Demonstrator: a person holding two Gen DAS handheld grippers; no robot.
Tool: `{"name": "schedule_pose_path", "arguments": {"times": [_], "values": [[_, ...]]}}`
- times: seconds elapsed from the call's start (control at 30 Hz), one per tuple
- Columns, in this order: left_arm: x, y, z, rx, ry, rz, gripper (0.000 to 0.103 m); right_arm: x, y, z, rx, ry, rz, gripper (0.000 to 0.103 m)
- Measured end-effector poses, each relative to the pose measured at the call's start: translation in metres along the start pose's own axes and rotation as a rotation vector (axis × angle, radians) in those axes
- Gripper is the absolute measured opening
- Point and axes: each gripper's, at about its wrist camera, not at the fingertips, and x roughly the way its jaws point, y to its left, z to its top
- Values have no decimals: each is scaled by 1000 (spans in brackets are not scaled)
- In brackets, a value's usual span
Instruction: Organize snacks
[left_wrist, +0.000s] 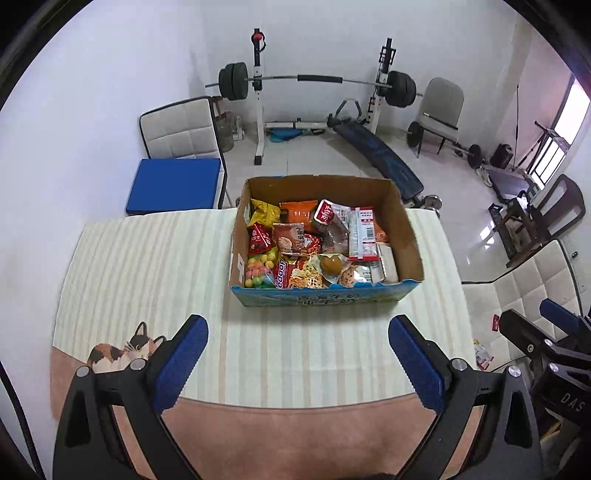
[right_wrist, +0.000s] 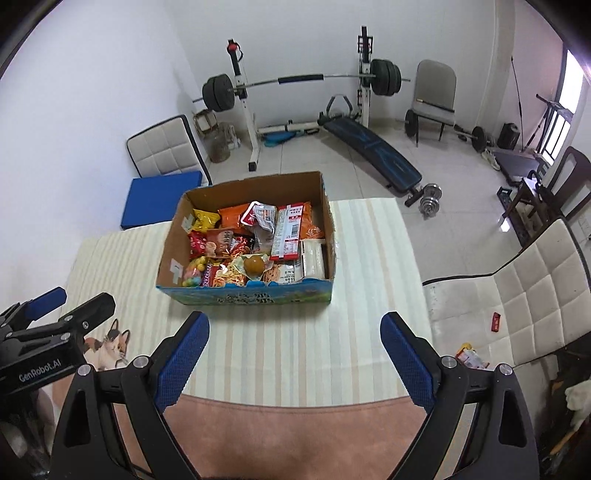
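1. Both grippers hang back over the near edge of the bench (left_wrist: 147, 266), and the cardboard box (left_wrist: 402, 236) of snacks sits ahead of them, on the striped cloth toward the bench's far side.

2. Left gripper (left_wrist: 297, 345) — jaws released, spread wide, nothing between the blue pads. Right gripper (right_wrist: 294, 341) is the same: spread wide and empty.

3. The relation that matters: from the left wrist view the box lies straight ahead and a touch to the right; from the right wrist view it lies ahead and to the left. So the box stands between the two, well apart from both sets of jaws.

4. The box's long axis runs across, side to side; its printed blue wall faces the grippers.

5. Inside the box the packets lie jumbled — a round brown snack (right_wrist: 254, 264) near the front wall, a bag of coloured candy balls (left_wrist: 260, 271) in the front-left corner, a long white-and-red packet (right_wrist: 289, 232) right of centre, lying front to back.

6. My guess: the left gripper is nearer the candy corner, the right nearer the long packet — either must travel forward and dip over the front wall.

7. Some small packets (right_wrist: 471, 360) lie on the white chair (right_wrist: 517, 295) right of the box, nearest the right gripper.
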Motion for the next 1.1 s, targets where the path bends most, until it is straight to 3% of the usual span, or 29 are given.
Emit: {"name": "schedule_pose_path", "arguments": {"times": [0.27,0.5,0.77,1.1], "values": [[-45,0,-16,-30,-37,-12,100,-67,0,-22,-24,-59,-11,96],[-66,-5,-29,-34,-50,-30,100,-90,2,-33,-44,-59,-10,97],[-67,-5,-34,-45,-72,-12,100,-92,4,-36,-42,-84,-15,101],[-39,-1,-25,-25,-113,44,102,-53,10,-16,-37,-114,-50,102]]}}
